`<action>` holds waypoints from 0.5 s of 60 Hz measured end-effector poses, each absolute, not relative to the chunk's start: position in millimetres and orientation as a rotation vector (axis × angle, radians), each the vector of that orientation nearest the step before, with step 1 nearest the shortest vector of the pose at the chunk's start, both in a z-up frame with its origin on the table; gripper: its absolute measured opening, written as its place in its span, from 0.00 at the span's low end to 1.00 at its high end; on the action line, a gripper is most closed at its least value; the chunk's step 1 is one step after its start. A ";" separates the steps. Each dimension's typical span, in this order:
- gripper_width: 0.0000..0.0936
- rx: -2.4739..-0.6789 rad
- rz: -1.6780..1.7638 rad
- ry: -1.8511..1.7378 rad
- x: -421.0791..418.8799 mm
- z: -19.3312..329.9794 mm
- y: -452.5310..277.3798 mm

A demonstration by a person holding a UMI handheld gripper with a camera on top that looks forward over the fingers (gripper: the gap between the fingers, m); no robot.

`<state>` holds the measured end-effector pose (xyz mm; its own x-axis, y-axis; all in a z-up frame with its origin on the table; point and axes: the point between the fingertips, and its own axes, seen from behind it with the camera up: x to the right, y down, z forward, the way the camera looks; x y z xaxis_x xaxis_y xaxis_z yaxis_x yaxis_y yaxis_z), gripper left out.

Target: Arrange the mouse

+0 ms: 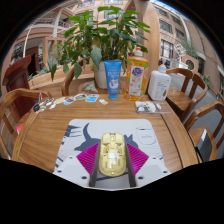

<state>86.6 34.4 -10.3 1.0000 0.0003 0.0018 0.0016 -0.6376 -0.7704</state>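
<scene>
A pale yellow mouse (112,155) lies lengthwise between my gripper's (112,172) two fingers, whose magenta pads (89,157) press against both its sides. Beneath it spreads a white and grey mouse mat (70,140) with dark shapes printed on it, lying on the wooden table (40,130). From this angle it is unclear whether the mouse hangs just above the mat or rests on it.
Beyond the mat stand a potted plant (95,45), a blue tube (112,78), a yellow carton (137,75) and a white jug (158,84). Small items (148,106) lie on the table near them. Wooden chairs (185,85) flank the table.
</scene>
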 end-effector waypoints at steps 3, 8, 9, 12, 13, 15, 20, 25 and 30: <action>0.51 -2.269 0.004 -0.011 85.9 -11.3 31.2; 0.70 -2.272 0.015 0.016 85.2 -2.0 22.4; 0.76 -2.264 0.017 0.015 84.3 2.2 20.7; 0.93 -2.243 0.008 0.001 83.1 19.7 11.9; 0.91 -2.235 0.002 -0.001 83.2 25.2 8.5; 0.89 -2.220 -0.011 0.000 84.0 36.7 0.9; 0.93 -2.185 -0.026 -0.009 81.5 68.1 -22.8; 0.91 -2.148 -0.035 -0.017 78.3 102.1 -51.9; 0.91 -2.108 -0.064 -0.042 76.0 133.9 -81.8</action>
<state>76.0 -81.8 133.9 0.9980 0.0040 0.0633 0.0564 -0.5122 -0.8570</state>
